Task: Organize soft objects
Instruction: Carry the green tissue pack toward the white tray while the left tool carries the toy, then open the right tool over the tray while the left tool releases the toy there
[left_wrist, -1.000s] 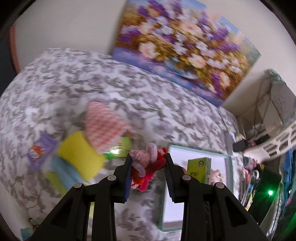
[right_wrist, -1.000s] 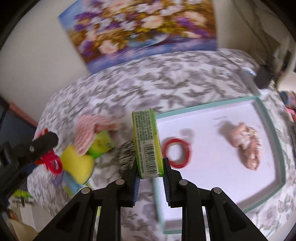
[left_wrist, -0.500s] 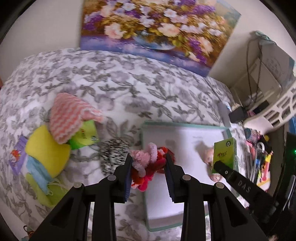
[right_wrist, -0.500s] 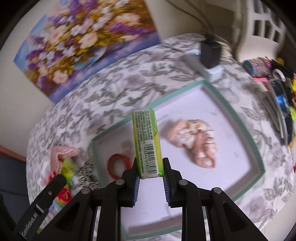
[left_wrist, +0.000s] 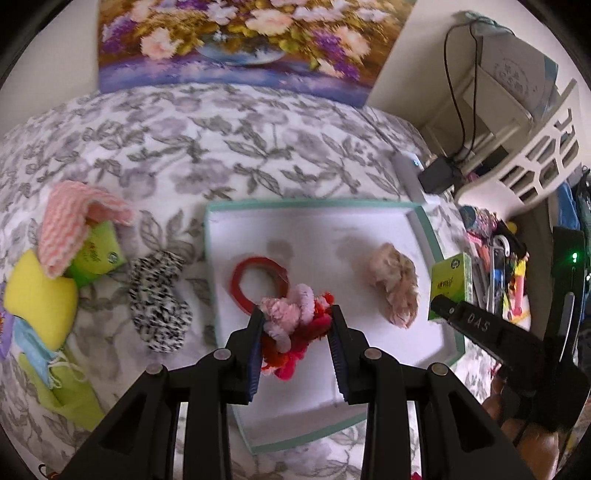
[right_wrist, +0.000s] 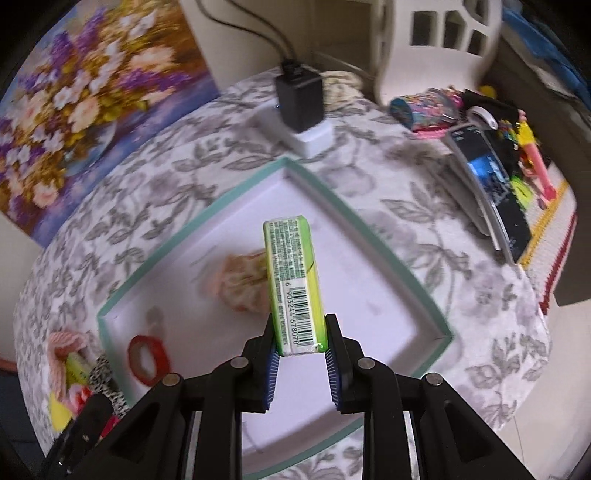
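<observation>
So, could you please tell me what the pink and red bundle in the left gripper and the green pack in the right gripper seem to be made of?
The pink and red fuzzy bundle looks like chenille or plush: matte, tufted loops. The green rectangular pack looks wrapped in glossy printed plastic film, with a barcode and sheen; probably tissues.

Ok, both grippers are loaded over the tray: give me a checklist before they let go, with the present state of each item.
1. Left gripper shut on the pink and red scrunchie bundle: ok.
2. Right gripper shut on the green tissue pack: ok.
3. Bundle over the tray: ok.
4. Pack over the tray: ok.
5. Bare floor under the bundle: cannot tell; red ring close by.
6. Height above the floor: cannot tell.
</observation>
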